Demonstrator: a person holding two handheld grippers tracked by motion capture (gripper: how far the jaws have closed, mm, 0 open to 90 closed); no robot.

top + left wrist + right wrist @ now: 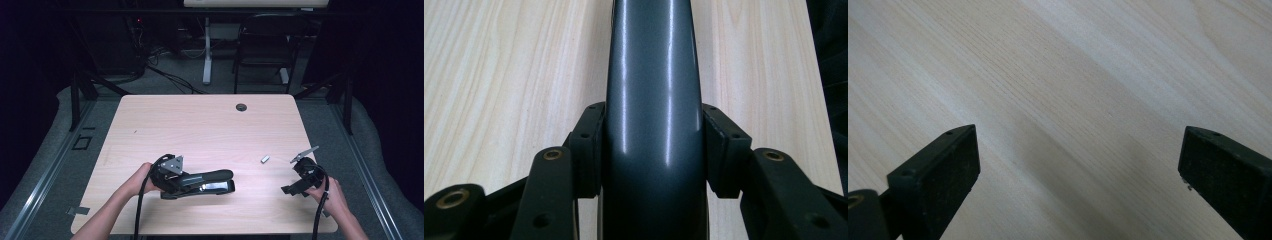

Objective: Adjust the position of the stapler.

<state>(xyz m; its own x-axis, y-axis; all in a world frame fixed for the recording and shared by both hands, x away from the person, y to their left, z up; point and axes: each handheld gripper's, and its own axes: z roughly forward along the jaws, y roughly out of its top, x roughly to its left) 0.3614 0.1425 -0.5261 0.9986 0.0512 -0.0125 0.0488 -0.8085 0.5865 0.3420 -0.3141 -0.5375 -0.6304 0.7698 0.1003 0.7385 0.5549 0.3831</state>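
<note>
From the high view, the stapler (205, 182) lies on its side-long axis across the near part of the tabletop (200, 125), and the left gripper (172, 181) has its jaws clamped on the stapler's rear end, with the person's left hand (139, 181) behind it. Holding so far back is the main risk, as I judge it: the long front end could swing or dip if lifted, and the smooth rounded top may let the body twist out. A small metal piece (265, 159), possibly a strip of staples, lies beyond the stapler's nose toward the right gripper (295, 188); a sweep of the stapler could knock it away. That gripper rests well to the right of the stapler, empty. A cable grommet (241, 107) sits far behind the stapler, out of the way, and a chair (265, 45) stands on the floor beyond. In the left gripper view, the pads (586, 150) press both flanks of the glossy dark stapler (654, 125), a narrow contact on a curved surface, so slipping seems plausible. In the right gripper view, the jaws stand wide apart over bare tabletop (1073, 100), nothing between them.
</note>
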